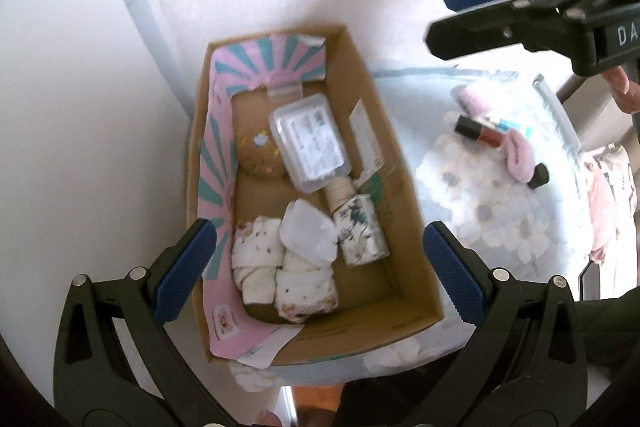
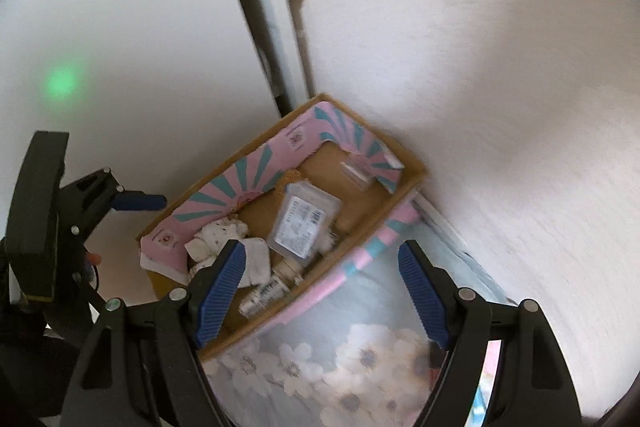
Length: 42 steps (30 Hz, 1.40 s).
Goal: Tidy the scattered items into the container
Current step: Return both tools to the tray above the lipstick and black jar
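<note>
The left gripper (image 1: 320, 263) holds its blue-padded fingers (image 1: 186, 269) spread wide and empty, low in the frame, over a cardboard box (image 1: 400, 227) with pink-and-teal flaps. Between them, inside the box, lie rolled white cloths (image 1: 280, 267), a clear plastic case (image 1: 308, 143), a small printed carton (image 1: 360, 231) and a round cork-coloured piece (image 1: 256, 155). At right, on the floral bedding (image 1: 500, 219), rest a red lip-gloss tube (image 1: 480, 133) and a pink fuzzy item (image 1: 516, 155). The right gripper (image 2: 320, 291), fingers (image 2: 218, 291) also apart and empty, hovers over the box's edge; in the left wrist view it shows at upper right.
</note>
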Tool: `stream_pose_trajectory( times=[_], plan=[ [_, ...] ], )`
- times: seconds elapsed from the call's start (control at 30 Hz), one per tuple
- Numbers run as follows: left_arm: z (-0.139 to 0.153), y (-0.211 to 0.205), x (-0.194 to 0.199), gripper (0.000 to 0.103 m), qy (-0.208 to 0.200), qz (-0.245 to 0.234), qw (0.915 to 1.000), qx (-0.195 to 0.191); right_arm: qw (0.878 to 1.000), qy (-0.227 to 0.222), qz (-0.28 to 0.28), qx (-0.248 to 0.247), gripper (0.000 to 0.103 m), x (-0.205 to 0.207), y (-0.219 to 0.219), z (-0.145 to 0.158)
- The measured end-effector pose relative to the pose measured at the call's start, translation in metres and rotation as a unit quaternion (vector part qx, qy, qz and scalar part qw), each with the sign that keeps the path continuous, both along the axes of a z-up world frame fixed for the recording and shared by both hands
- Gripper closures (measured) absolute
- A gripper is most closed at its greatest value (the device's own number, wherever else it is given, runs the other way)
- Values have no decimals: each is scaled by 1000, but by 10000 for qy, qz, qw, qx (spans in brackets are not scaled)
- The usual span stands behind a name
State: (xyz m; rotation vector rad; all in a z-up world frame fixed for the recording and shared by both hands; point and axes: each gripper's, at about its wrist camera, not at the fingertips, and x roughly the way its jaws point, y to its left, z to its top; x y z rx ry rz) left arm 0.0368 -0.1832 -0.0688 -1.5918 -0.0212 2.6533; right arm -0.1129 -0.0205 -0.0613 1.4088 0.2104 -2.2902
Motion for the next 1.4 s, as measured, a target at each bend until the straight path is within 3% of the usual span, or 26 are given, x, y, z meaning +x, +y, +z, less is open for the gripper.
stream_pose_trajectory(
  times=[0.3,0.57,0.8,1.03,1.1,1.23,1.4],
  plan=[
    [30,47,-16,0,346,-528,9980,-34,9977,381,-554,-54,28,46,77,44],
    [27,114,-38,0,334,-1146,9926,227,9942,526,-936,-105,28,94,140,35],
    [-3,169,-75,0,60,-1443,9880,547,9917,352,-1190,-327,28,137,192,-11],
    [-63,210,-123,0,-246,-1685,9820,822,9898,252,-1300,-518,28,169,218,-75],
    [-83,218,-134,0,-289,-1861,9771,993,9895,245,-1288,-602,28,175,220,-97],
    [-113,222,-149,0,-230,-1832,9774,1031,9883,183,-1325,-737,28,183,222,-138],
    [-131,220,-156,0,-215,-1857,9772,1005,9875,216,-1340,-804,28,183,223,-160]
  ],
)
